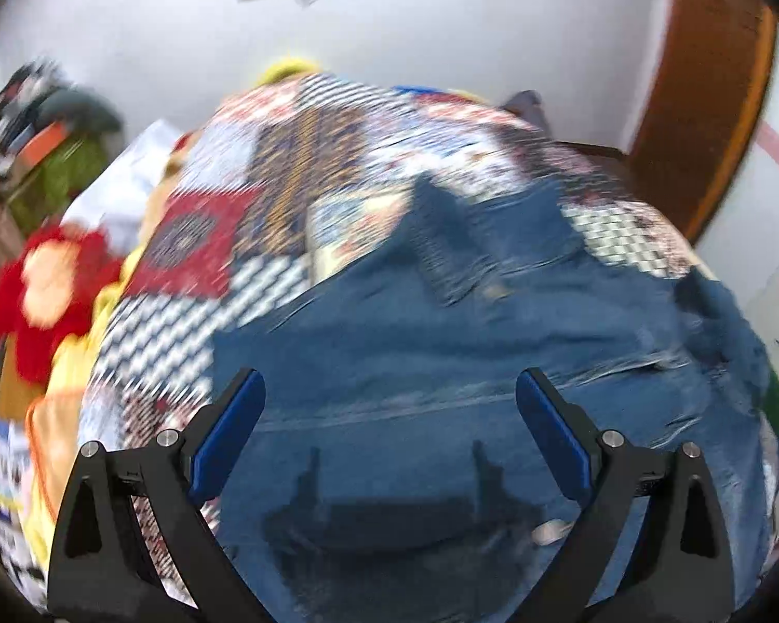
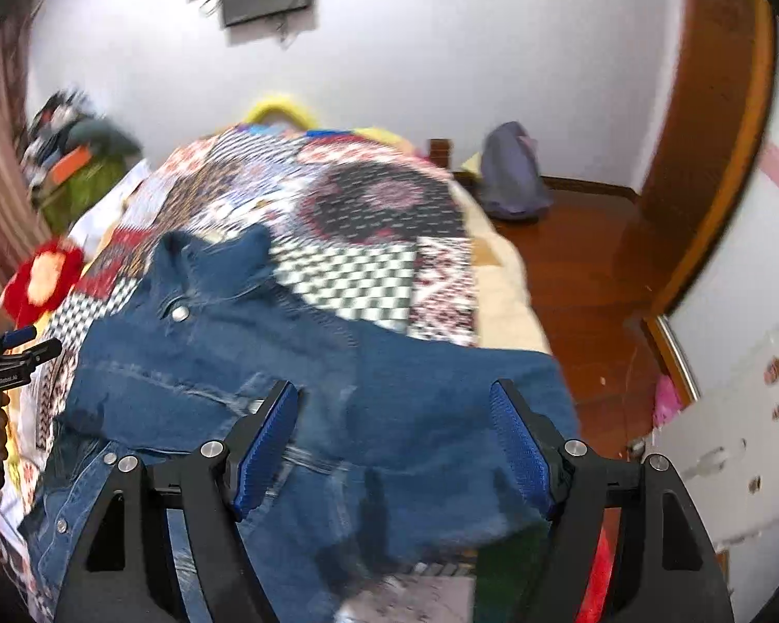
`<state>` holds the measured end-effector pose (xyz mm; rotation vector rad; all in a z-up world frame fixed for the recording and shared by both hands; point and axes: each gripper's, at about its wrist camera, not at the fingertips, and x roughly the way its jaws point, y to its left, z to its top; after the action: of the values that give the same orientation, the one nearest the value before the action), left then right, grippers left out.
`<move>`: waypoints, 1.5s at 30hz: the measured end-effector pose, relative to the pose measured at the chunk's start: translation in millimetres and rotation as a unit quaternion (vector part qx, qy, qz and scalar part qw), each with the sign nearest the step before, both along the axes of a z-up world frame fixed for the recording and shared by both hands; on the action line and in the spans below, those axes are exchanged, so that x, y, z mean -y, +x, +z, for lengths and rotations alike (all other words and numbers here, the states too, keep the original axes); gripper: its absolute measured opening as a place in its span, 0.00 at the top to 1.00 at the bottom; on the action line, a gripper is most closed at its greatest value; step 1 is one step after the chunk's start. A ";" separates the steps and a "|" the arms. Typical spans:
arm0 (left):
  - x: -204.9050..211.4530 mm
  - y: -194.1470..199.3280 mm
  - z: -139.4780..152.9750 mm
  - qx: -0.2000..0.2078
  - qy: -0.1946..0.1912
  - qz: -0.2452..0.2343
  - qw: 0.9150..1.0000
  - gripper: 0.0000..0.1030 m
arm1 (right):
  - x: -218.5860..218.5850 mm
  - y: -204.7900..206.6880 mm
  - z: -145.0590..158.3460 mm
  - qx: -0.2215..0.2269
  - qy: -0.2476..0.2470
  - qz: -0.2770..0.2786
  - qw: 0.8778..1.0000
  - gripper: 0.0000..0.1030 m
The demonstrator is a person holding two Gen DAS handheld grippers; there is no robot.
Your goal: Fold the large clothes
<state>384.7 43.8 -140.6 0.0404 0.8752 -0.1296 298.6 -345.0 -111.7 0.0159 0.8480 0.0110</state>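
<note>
Right wrist view, one denim jacket [image 2: 296,363] on one quilt [image 2: 389,218], two hand-held grippers [image 2: 394,405] [image 1: 389,394] spread wide

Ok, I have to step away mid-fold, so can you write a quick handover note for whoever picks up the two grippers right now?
Left gripper: open, empty, hovering over the denim jacket.
Right gripper: open, empty, above the jacket's near edge.
Jacket lies spread and rumpled on the patchwork bedspread, collar toward the far side.
Done: jacket laid out; no clear fold visible.
Left: smooth it, fold sleeves and body.
</note>
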 end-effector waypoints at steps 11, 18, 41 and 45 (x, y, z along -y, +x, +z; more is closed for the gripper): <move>118.5 14.7 -22.0 -0.029 0.026 -0.123 0.992 0.05 | 100.8 -31.0 -64.7 -0.070 0.109 -0.118 0.985 0.27; 151.2 15.7 -64.1 -0.100 0.003 -0.154 0.983 0.05 | 159.5 -28.6 -124.2 -0.107 0.257 -0.191 0.941 0.27; 147.1 15.6 -66.1 -0.117 -0.020 -0.126 0.985 0.05 | 184.1 -0.8 -122.0 -0.029 0.358 -0.219 0.907 0.86; 141.8 4.9 -46.5 -0.087 -0.013 -0.127 0.988 0.05 | 157.1 -0.1 -73.2 0.014 0.331 -0.172 0.928 0.86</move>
<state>389.6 -98.0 -187.1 0.1175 1.0404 -0.3880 298.5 -502.1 -184.9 0.8001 0.7700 -0.0330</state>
